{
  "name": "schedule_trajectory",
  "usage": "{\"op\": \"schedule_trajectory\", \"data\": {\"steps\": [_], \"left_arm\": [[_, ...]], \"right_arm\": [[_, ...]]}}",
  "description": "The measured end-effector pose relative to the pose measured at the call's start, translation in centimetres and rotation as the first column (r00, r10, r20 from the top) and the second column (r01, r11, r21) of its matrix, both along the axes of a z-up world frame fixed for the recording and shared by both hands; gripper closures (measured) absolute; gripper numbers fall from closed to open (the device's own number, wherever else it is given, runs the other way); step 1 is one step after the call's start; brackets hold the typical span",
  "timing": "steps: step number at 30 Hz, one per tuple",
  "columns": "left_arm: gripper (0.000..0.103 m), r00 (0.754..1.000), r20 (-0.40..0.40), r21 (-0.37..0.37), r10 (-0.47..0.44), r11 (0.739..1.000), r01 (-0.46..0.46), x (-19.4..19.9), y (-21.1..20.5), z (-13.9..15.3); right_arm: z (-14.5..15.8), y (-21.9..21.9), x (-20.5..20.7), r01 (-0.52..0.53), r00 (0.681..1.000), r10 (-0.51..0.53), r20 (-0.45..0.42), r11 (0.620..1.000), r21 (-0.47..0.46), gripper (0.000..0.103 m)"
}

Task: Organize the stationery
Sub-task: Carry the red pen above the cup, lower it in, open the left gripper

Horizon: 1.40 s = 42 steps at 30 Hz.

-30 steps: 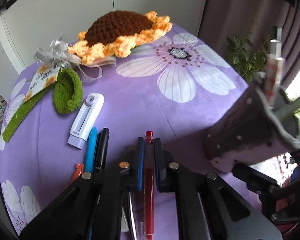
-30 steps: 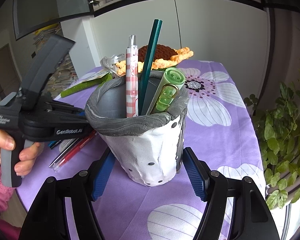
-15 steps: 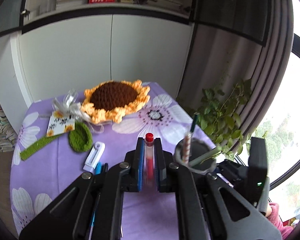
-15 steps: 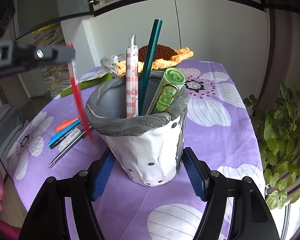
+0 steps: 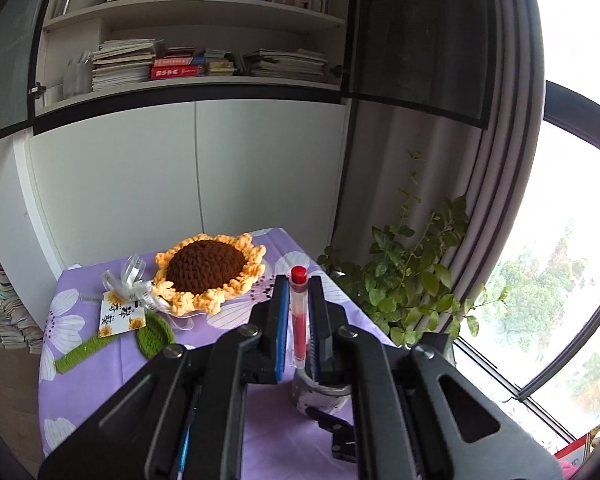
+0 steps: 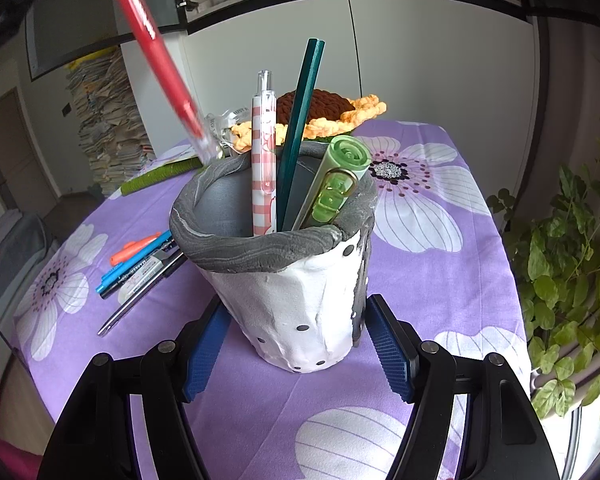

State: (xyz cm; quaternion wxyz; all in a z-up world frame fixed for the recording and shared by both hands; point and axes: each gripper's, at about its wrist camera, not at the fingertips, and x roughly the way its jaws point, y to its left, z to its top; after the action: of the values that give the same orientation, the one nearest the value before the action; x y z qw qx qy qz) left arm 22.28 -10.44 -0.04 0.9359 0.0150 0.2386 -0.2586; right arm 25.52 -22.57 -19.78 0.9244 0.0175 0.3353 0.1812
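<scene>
My left gripper [image 5: 299, 286] is shut on a red pen [image 5: 299, 320] and holds it high over the purple flowered table. In the right wrist view that red pen [image 6: 156, 52] hangs slanted and blurred, its clear tip just above the left rim of the grey-and-white pen holder [image 6: 300, 300]. My right gripper [image 6: 298, 320] is shut on the holder, a blue pad pressing on each side. A pink checked pen [image 6: 263, 168], a dark green pencil [image 6: 300, 128] and a light green tube [image 6: 336, 184] stand in the holder. In the left wrist view my fingers half hide the holder [image 5: 320, 396].
Several loose pens [image 6: 140, 268] lie on the cloth left of the holder. A crochet sunflower [image 5: 210, 270] with a leaf [image 5: 154, 334] and a tag fills the far end. A leafy plant [image 5: 412, 292] stands past the right table edge, by the window.
My left gripper has lifted the red pen off the table, away from the other pens, and carried it up over the holder. The right gripper and the holder have stayed still.
</scene>
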Motion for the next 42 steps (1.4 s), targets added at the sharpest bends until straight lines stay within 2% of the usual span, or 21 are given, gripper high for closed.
{"op": "schedule_trajectory", "data": {"steps": [4, 9, 12, 15, 18, 28, 32, 38, 40, 41, 42], "left_arm": [[0.096, 1.0, 0.009, 0.006, -0.025, 1.0, 0.025, -0.7, -0.6, 0.2], [0.096, 0.999, -0.018, 0.031, -0.041, 0.999, 0.041, -0.3, -1.9, -1.0], [0.096, 0.998, -0.037, 0.016, -0.05, 0.999, 0.05, 0.3, -2.4, -1.2], [0.096, 0.998, -0.03, 0.004, -0.062, 0.998, 0.062, 0.8, -2.9, -1.1], [0.096, 0.998, -0.017, 0.028, -0.061, 0.998, 0.061, 1.1, -3.7, -1.7], [0.095, 0.989, -0.122, 0.12, -0.083, 0.988, 0.097, 3.2, -5.8, -5.7], [0.095, 0.984, -0.158, 0.121, -0.078, 0.988, 0.097, 3.9, -5.8, -6.5], [0.093, 0.981, -0.181, 0.109, -0.068, 0.99, 0.089, 4.0, -5.1, -5.9], [0.088, 0.985, -0.163, 0.076, -0.048, 0.995, 0.061, 3.7, -3.7, -4.9], [0.072, 0.988, -0.15, 0.058, -0.029, 0.998, 0.038, 3.6, -2.8, -4.4], [0.045, 0.991, -0.134, 0.039, 0.0, 0.999, 0.006, 3.4, -1.7, -3.9]], "right_arm": [[0.0, 0.0, 0.0, 0.0, 1.0, 0.0, 0.0, 1.0, 0.0, 0.032], [0.0, 0.0, 0.0, 0.0, 1.0, 0.0, 0.0, 1.0, 0.0, 0.032], [0.0, 0.0, 0.0, 0.001, 1.0, -0.001, 0.0, 1.0, 0.001, 0.032], [0.0, 0.0, 0.0, 0.001, 1.0, -0.001, -0.001, 1.0, 0.003, 0.032], [0.0, 0.1, 0.0, 0.0, 1.0, 0.0, -0.002, 1.0, 0.005, 0.032], [0.0, 0.1, 0.0, 0.0, 1.0, 0.0, -0.001, 1.0, 0.004, 0.032], [0.0, 0.1, 0.0, 0.0, 1.0, 0.0, -0.001, 1.0, 0.004, 0.032], [0.0, 0.1, 0.1, 0.0, 1.0, 0.0, 0.0, 1.0, 0.005, 0.032], [0.0, 0.1, 0.0, 0.0, 1.0, 0.0, 0.0, 1.0, 0.005, 0.032], [0.0, 0.1, 0.0, 0.0, 1.0, 0.0, 0.0, 1.0, 0.005, 0.032], [0.0, 0.1, 0.1, 0.0, 1.0, 0.0, 0.0, 1.0, 0.005, 0.032]]}}
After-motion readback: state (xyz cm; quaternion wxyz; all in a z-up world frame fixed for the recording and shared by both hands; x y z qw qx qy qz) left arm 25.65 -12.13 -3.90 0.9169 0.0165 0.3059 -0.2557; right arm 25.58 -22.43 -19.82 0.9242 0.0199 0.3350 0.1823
